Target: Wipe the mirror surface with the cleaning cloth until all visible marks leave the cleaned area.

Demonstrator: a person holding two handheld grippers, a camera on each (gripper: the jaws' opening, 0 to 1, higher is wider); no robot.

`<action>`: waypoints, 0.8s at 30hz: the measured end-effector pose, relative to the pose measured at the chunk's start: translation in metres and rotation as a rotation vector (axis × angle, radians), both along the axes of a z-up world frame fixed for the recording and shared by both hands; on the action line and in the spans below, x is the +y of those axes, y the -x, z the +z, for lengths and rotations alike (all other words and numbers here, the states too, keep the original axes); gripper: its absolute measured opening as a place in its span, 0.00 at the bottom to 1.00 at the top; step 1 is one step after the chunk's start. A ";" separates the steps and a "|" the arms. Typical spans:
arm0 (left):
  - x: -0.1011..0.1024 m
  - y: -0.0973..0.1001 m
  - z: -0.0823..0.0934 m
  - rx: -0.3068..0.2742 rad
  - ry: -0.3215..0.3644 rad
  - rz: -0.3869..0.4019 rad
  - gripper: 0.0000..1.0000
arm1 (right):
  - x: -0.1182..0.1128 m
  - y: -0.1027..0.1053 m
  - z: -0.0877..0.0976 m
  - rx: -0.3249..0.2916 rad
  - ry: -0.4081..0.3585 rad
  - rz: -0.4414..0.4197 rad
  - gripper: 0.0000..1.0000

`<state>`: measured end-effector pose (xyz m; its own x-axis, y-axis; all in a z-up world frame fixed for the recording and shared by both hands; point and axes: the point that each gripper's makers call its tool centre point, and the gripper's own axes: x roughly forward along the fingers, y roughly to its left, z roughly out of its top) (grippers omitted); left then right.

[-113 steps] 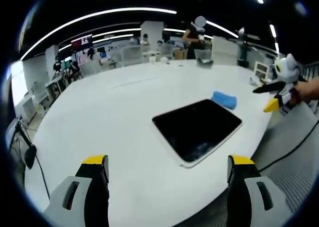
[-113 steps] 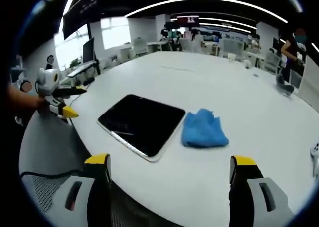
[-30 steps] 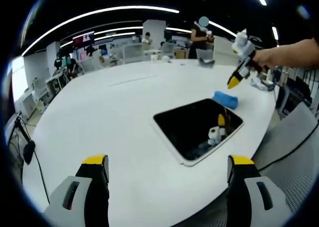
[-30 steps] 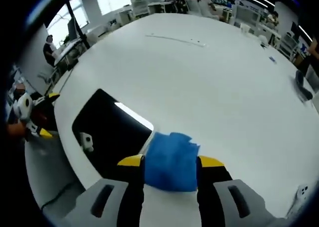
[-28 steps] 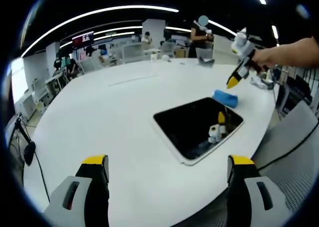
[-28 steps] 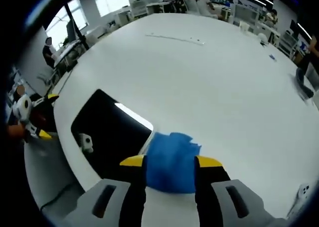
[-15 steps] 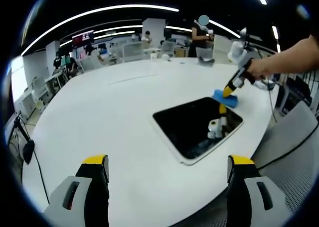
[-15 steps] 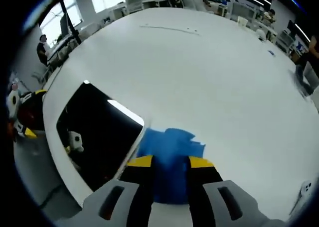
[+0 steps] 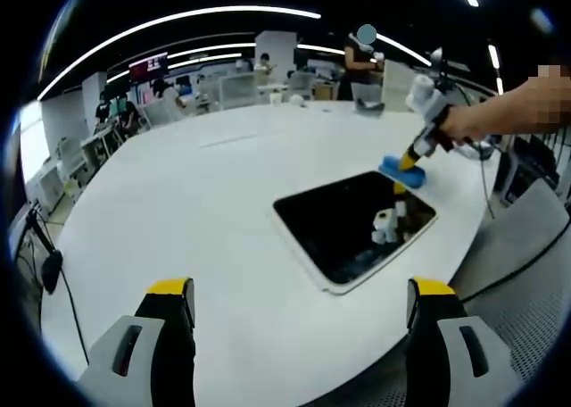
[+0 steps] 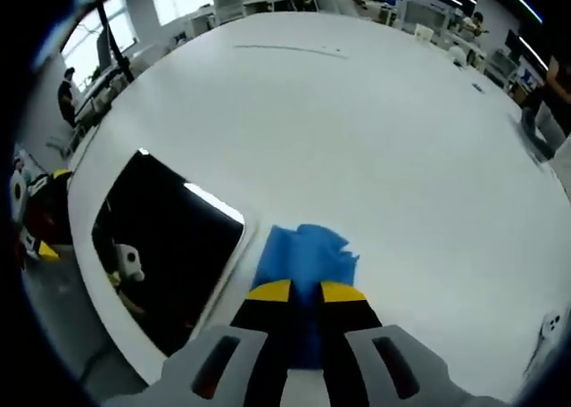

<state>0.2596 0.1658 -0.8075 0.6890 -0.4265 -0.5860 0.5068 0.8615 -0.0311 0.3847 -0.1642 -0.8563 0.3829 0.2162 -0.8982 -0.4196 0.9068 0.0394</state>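
Note:
A dark rectangular mirror (image 9: 352,233) lies flat on the white round table (image 9: 205,211), near its edge. The blue cleaning cloth (image 9: 403,173) sits on the table just past the mirror's far corner. My right gripper (image 9: 412,161), held by a hand, points down onto it. In the right gripper view the cloth (image 10: 308,251) lies beside the mirror (image 10: 165,246), and my right gripper (image 10: 305,293) is shut on the cloth's near part. The mirror reflects that gripper. My left gripper (image 9: 299,309) hangs open over the near table, short of the mirror, with nothing between its jaws.
A grey mesh chair (image 9: 526,273) stands off the table edge by the mirror. A dark object (image 9: 366,110) rests at the table's far side. A small white item (image 10: 549,322) lies near the right edge. Desks and people fill the room behind.
The right gripper's jaws have closed from a wide straddle to a pinch on the blue cloth, and it has come lower. The left gripper has stayed still and open.

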 end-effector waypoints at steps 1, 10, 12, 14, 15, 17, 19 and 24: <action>0.000 0.000 0.000 0.000 0.001 0.000 0.99 | -0.001 0.000 0.002 0.006 -0.012 -0.016 0.05; 0.000 0.001 0.001 -0.005 -0.006 -0.002 1.00 | -0.004 0.001 0.016 0.031 -0.059 -0.077 0.05; 0.000 0.000 0.002 -0.005 -0.004 -0.001 1.00 | -0.003 -0.001 0.018 0.034 -0.074 -0.091 0.05; 0.000 0.000 0.002 -0.007 -0.002 0.003 1.00 | 0.000 0.001 0.022 0.038 -0.085 -0.101 0.05; 0.000 0.000 0.002 -0.007 0.000 0.004 1.00 | 0.000 0.000 0.023 0.045 -0.089 -0.107 0.05; -0.001 0.000 0.002 -0.008 0.002 -0.002 1.00 | 0.001 -0.001 0.021 0.053 -0.094 -0.112 0.05; -0.003 0.002 0.000 0.008 0.004 -0.011 1.00 | 0.003 -0.001 0.022 0.054 -0.097 -0.113 0.04; -0.002 0.002 0.001 0.001 -0.003 -0.010 1.00 | 0.008 -0.004 0.019 0.063 -0.109 -0.114 0.04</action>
